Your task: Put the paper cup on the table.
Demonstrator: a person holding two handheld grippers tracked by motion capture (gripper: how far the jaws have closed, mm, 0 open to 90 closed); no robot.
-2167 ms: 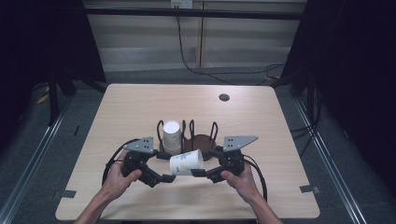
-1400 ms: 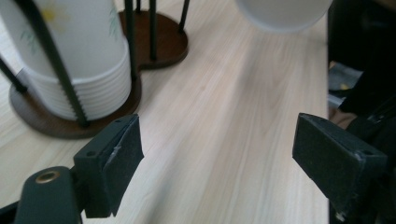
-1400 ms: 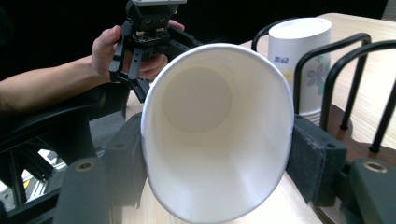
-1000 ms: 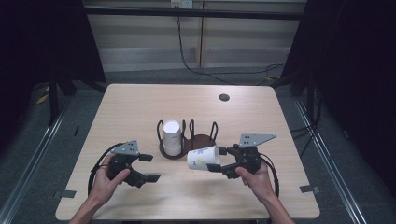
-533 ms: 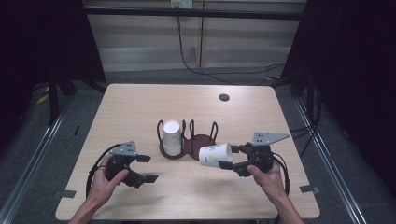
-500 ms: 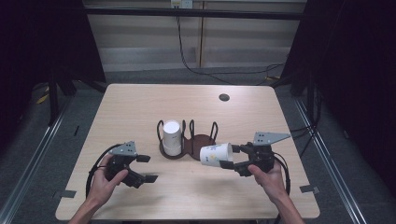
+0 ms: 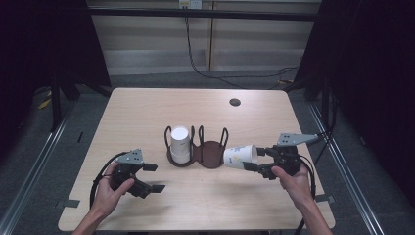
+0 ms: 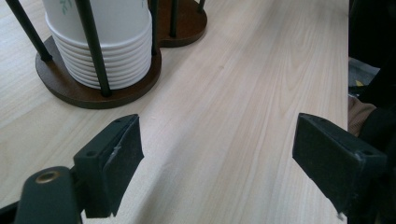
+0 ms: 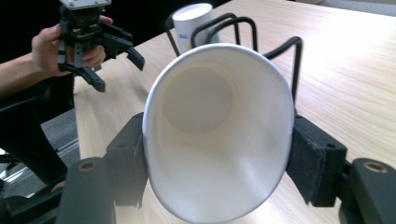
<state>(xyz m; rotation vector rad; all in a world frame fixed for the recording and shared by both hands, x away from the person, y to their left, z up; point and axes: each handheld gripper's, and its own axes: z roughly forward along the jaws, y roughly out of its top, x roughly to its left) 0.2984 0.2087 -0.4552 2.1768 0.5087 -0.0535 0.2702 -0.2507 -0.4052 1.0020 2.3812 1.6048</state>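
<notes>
A white paper cup [image 7: 240, 156] lies on its side in the air, with my right gripper [image 7: 252, 159] shut on its rim end, just right of the brown wire cup holder [image 7: 211, 157]. In the right gripper view the cup's open mouth [image 9: 219, 135] faces the camera, squeezed oval between both pads [image 9: 313, 163]. The holder's left ring carries a stack of white cups [image 7: 179, 144]; its right ring has nothing in it. My left gripper [image 7: 153, 177] stands open near the table's front left, nothing between its pads [image 8: 114, 163], with the cup stack [image 8: 109, 51] close ahead.
A small dark round disc [image 7: 235, 102] sits at the far side of the wooden table [image 7: 137, 112]. Black cables trail from both grippers. The other hand's gripper [image 9: 114, 53] shows beyond the held cup. Dark floor and metal rails surround the table.
Both grippers were at the cup; the left one let go and drew back left. The right gripper has carried the cup rightward and slightly up, past the holder's right ring.
</notes>
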